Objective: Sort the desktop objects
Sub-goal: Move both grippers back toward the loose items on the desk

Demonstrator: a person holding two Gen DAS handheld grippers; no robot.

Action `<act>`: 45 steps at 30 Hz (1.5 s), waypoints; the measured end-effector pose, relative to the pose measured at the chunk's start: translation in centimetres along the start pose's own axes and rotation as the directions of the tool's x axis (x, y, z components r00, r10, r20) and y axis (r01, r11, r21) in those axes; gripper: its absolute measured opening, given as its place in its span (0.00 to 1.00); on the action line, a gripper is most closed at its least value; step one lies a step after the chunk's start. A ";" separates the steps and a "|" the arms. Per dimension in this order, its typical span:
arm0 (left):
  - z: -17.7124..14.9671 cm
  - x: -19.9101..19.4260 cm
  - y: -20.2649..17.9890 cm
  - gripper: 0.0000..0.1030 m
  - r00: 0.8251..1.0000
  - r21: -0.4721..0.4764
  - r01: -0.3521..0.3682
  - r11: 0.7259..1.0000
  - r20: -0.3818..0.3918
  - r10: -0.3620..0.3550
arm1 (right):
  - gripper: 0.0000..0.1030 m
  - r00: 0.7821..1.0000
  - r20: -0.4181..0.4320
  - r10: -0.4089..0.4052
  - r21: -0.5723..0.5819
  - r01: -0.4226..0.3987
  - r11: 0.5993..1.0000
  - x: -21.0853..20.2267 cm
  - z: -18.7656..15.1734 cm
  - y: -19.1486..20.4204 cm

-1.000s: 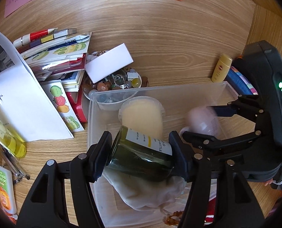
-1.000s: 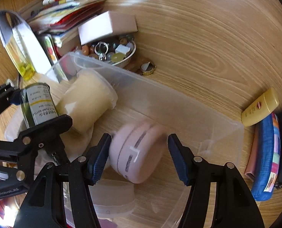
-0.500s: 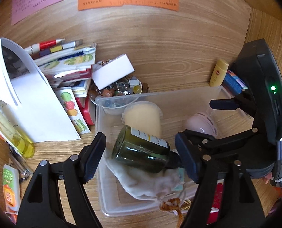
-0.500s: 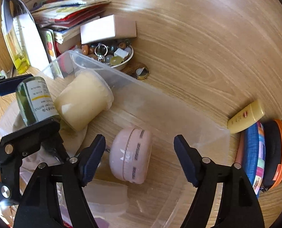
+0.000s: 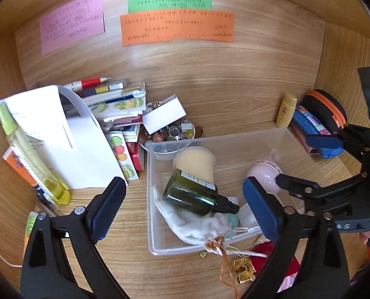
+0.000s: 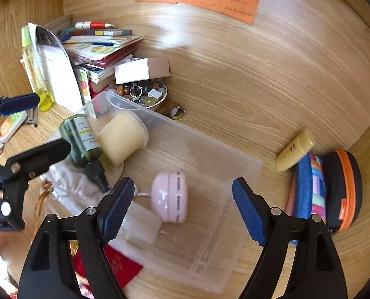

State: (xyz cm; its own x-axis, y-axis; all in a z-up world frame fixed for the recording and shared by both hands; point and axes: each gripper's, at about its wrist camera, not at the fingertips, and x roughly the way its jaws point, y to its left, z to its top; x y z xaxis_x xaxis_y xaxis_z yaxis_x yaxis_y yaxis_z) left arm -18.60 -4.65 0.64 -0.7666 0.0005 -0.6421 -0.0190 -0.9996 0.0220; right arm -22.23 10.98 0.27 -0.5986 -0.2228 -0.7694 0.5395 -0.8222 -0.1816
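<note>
A clear plastic bin (image 5: pixel 150 199) sits on the wooden desk. In it a dark green dropper bottle (image 5: pixel 189 194) lies on a white cloth pouch (image 5: pixel 192 226), next to a cream jar (image 5: pixel 194 160) and a pink round case (image 5: pixel 261 173). My left gripper (image 5: pixel 183 186) hovers above the bottle, its jaws opening and its pads clear of it. My right gripper (image 6: pixel 182 184) hangs over the pink case (image 6: pixel 170 199), jaws also opening, touching nothing. In the right wrist view the bottle (image 6: pixel 82 137) and jar (image 6: pixel 122 139) lie near the bin's far left corner.
Books and papers (image 5: pixel 115 104) are stacked at the left, beside a bowl of beads (image 5: pixel 175 134) under a white box (image 5: pixel 163 117). A yellow tube (image 5: pixel 286 111), blue pouch (image 6: pixel 303 186) and black-orange case (image 5: pixel 327 109) lie at the right. A red envelope (image 6: pixel 120 264) lies by the bin.
Both grippers spread wider and drew up and back from the bin. The bottle left the left jaws and the pink case the right jaws; both now lie in the bin.
</note>
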 end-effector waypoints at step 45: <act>-16.4 -5.1 1.9 0.96 0.981 -0.150 0.013 0.989 -0.192 -0.042 | 0.89 0.997 0.037 0.063 0.035 -0.064 0.997 -5.2 -12.9 3.7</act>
State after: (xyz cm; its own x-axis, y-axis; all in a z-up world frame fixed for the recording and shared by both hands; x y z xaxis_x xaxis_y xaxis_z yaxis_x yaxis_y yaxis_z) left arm -4.17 -7.01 -8.60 -0.6277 0.0366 -0.7776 0.0681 -0.9925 -0.1016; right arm -9.51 15.83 -4.30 -0.5850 -0.2933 -0.7562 0.5555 -0.8242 -0.1100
